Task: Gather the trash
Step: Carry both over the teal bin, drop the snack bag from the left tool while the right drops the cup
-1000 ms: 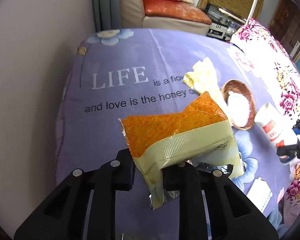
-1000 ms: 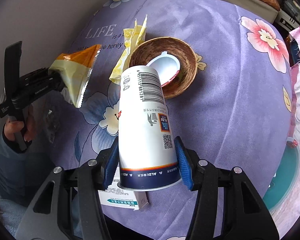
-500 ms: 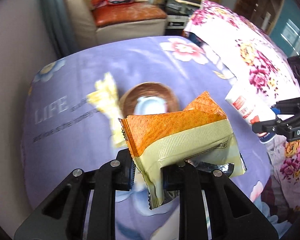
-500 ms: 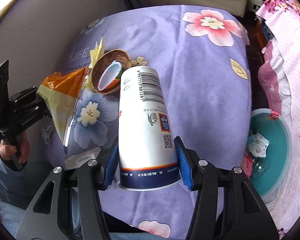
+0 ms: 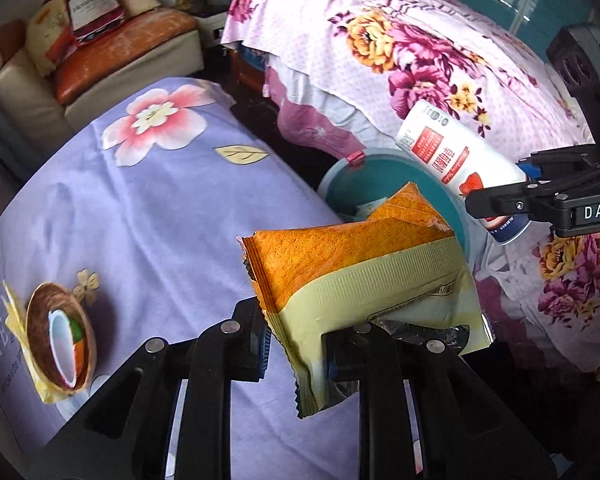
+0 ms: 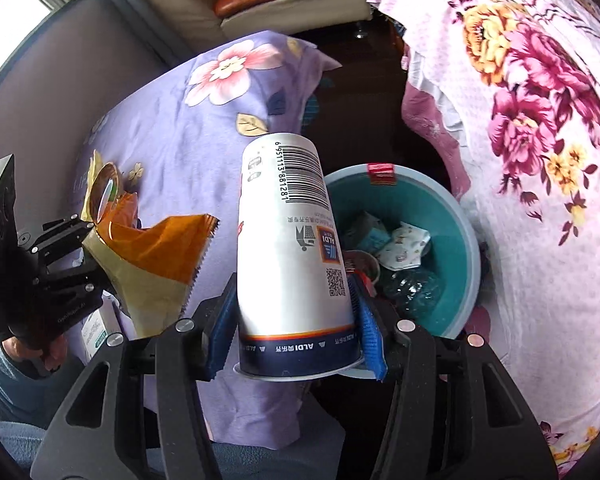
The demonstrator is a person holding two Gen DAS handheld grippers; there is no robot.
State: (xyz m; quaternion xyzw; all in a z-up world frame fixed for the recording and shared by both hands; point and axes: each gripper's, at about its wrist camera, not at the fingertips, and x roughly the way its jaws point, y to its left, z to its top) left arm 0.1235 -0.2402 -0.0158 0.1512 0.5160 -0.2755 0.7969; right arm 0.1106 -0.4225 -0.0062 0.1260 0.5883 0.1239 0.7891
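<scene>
Carrying light, crinkly orange snack wrapper (image 5: pixel 364 276) pinched at its bottom edge in left tool (image 5: pixel 296 340), thin crushable paper cup (image 6: pixel 292 256) clamped near rim in right tool (image 6: pixel 292 340), teal trash bin (image 6: pixel 460 232) at two o'clock.

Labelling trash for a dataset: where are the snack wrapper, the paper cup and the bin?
snack wrapper (image 5: pixel 340 256), left wrist view, orange upper panel.
paper cup (image 6: pixel 288 256), right wrist view, white side wall.
bin (image 6: pixel 466 248), right wrist view, teal inner wall.
</scene>
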